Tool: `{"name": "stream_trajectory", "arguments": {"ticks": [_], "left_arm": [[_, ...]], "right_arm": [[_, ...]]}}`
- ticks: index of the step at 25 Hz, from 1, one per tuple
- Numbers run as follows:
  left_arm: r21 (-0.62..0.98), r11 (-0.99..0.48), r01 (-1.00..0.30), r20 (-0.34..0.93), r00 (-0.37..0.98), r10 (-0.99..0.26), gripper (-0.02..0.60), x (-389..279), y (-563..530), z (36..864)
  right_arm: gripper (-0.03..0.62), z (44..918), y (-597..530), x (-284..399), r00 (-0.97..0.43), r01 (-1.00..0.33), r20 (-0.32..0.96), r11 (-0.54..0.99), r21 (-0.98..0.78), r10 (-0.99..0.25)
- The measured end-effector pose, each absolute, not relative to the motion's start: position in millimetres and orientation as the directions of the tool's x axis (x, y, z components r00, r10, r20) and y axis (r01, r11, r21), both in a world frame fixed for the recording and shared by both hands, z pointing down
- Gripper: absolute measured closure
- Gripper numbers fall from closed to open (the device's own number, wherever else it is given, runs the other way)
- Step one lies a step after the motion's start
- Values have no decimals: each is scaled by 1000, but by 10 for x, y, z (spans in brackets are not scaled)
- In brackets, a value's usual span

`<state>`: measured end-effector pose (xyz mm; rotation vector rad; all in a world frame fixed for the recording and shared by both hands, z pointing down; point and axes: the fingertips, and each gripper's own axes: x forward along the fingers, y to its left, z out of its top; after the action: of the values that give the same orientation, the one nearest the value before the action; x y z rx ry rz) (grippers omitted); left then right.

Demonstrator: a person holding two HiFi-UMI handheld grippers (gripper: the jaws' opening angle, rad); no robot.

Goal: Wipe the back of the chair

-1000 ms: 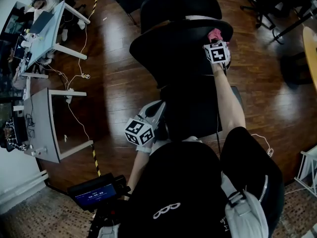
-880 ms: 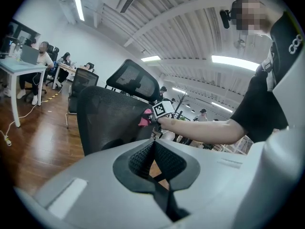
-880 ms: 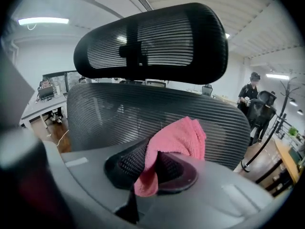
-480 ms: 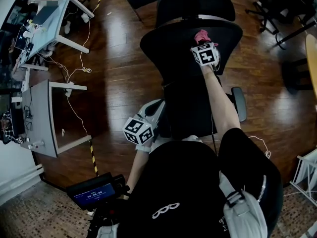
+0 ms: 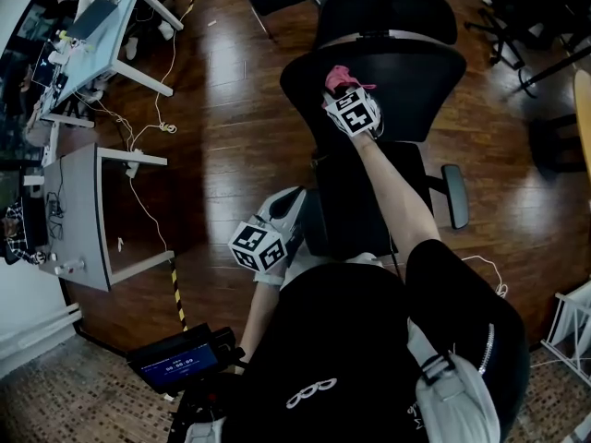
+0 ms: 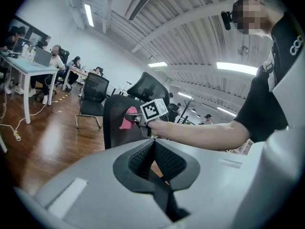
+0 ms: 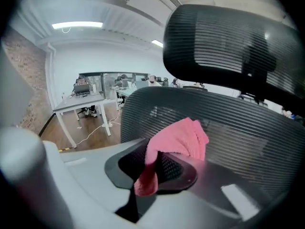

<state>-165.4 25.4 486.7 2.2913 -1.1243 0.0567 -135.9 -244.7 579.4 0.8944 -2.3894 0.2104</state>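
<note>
1. Position. The chair back [image 5: 411, 86] stands upright in front of me on the wooden floor [image 5: 222, 146], with the headrest [image 5: 388, 12] above it and the seat [image 5: 369, 201] on the far side. The right gripper [image 5: 340, 90] is at the upper left part of the back.

2. Right gripper. The fingers are clamped on a pink cloth [image 7: 180, 138]. One fold is pinched between them and hangs down. The rest bunches forward and lies against the mesh of the chair back.

3. Left gripper. The left gripper [image 6: 153, 150] hangs low at my side, well apart from the chair. Its fingers are pressed together with nothing between them.

4. Handling of the cloth. I judge the cloth to be light, soft and limp. It takes no shape of its own, so the wad must stay between the fingers and the mesh. The present grip on one fold looks adequate. If it slips, I take a thicker bunch nearer the middle.

5. Handling of the chair. The back appears to be stretched mesh in a stiff frame. I expect it to give under pressure and the chair to turn or roll if pushed hard. I apply light, even pressure. The frame edge is the likely place to steady it with the left gripper.
</note>
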Motion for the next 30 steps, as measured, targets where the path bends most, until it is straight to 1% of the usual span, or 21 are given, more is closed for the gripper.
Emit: {"name": "stream_trajectory", "arguments": {"ticks": [3,8,12,21,24,28,30], "left_arm": [[483,-469,-739,282,638,-716,594,-1755,274,4877],[482,-471,-738,283,641,-714,594,-1825,276,4875],[484,-470,-738,281,640,-715,594,-1883,285,4878],[481,-450,-752,285,620,-731,594,-2007,321,4904],[478,-442,-759,288,611,-737,594,-2014,344,4905],[480,-434,-763,296,606,-738,594,-2041,358,4917],[474,-437,-765,297,606,-738,594,-1984,372,4923]], "right_arm": [[554,5797,-2343,-1609,-634,-615,562,787,51,-532],[554,5804,-2114,-2010,-693,-531,554,846,39,-461],[554,5813,-1964,-2245,-714,-495,556,868,30,-426],[554,5841,-1545,-2834,-787,-361,539,933,-10,-299],[554,5827,-1360,-2994,-819,-293,524,956,-30,-234],[554,5858,-1115,-3206,-867,-148,486,988,-45,-108],[554,5892,-1096,-3115,-863,-143,495,989,-47,-101]]}}
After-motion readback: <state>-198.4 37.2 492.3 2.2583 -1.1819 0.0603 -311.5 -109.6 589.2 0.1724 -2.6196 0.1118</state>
